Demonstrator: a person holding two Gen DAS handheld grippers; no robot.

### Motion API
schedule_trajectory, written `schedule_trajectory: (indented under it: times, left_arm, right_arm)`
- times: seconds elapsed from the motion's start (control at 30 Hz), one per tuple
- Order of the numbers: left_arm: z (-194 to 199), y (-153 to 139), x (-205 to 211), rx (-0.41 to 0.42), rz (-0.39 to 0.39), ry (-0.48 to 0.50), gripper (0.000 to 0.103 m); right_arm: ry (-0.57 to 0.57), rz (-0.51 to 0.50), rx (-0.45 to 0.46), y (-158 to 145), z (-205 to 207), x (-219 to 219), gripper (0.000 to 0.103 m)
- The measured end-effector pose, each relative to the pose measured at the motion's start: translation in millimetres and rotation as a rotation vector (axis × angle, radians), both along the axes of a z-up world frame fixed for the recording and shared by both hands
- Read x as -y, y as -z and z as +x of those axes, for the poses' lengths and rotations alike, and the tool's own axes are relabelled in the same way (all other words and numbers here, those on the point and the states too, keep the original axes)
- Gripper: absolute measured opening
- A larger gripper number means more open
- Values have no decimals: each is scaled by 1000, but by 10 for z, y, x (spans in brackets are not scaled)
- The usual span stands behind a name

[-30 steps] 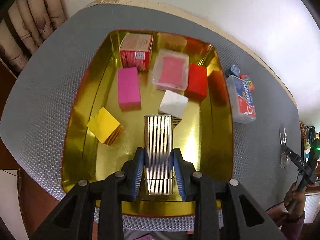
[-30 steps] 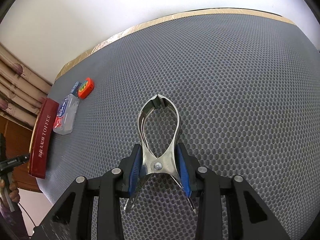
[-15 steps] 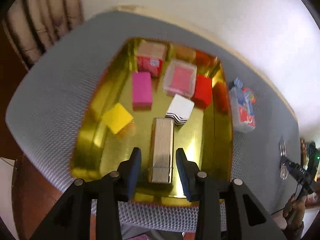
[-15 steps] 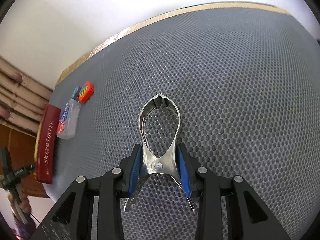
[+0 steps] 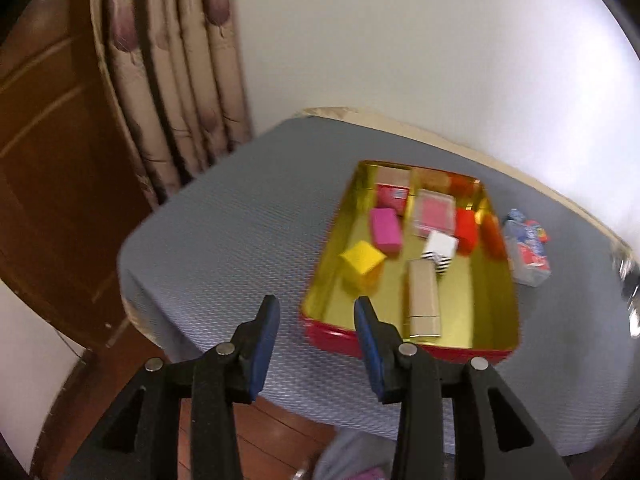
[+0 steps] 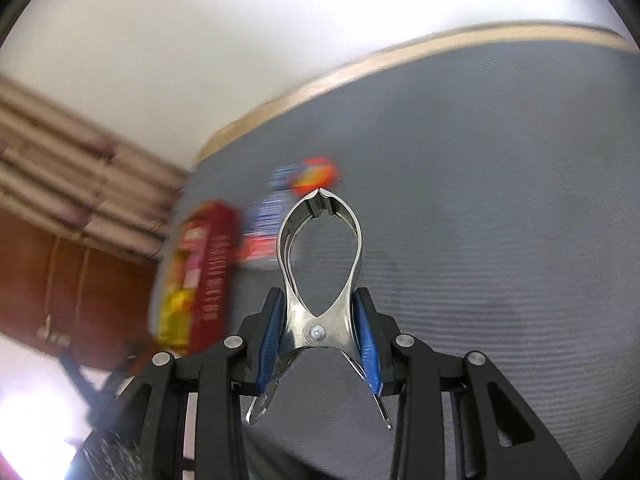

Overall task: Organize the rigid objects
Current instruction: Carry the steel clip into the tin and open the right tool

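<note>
A red-walled tray [image 5: 404, 342] with a gold inside holds a yellow block [image 5: 362, 260] at nine o'clock, a magenta block [image 5: 385, 229] at eleven, and a black-and-white striped box [image 5: 440, 249] centrally, on the grey mat [image 5: 224, 240].

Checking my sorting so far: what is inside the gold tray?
The gold tray holds a ribbed silver case, yellow block, magenta block, white striped-edge block, red block, clear case and red carton. Anything beneath them is hidden.
</note>
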State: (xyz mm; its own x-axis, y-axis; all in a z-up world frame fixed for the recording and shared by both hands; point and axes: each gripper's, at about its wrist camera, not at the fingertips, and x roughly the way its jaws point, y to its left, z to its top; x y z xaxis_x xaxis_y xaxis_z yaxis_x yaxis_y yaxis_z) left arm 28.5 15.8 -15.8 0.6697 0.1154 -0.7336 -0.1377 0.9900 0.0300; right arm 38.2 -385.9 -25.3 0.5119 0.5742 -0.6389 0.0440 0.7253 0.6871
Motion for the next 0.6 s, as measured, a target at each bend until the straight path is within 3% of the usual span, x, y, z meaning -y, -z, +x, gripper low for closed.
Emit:
schedule_trajectory:
  times: [0.23,0.43,0.6]
  left_arm:
    - [-50,12,-172,23,-44,-12,39]
    - [-51,42,-278,39,-65,-16,39]
    - [14,140,-337,-11,-110,-9,39]
  right_arm:
    - [-264,55,24,-390,676,-1539,33]
    - [-384,-28,-48,-172,1201,-2529,33]
    - [-404,-116,-83,80,1431,-2841,33]
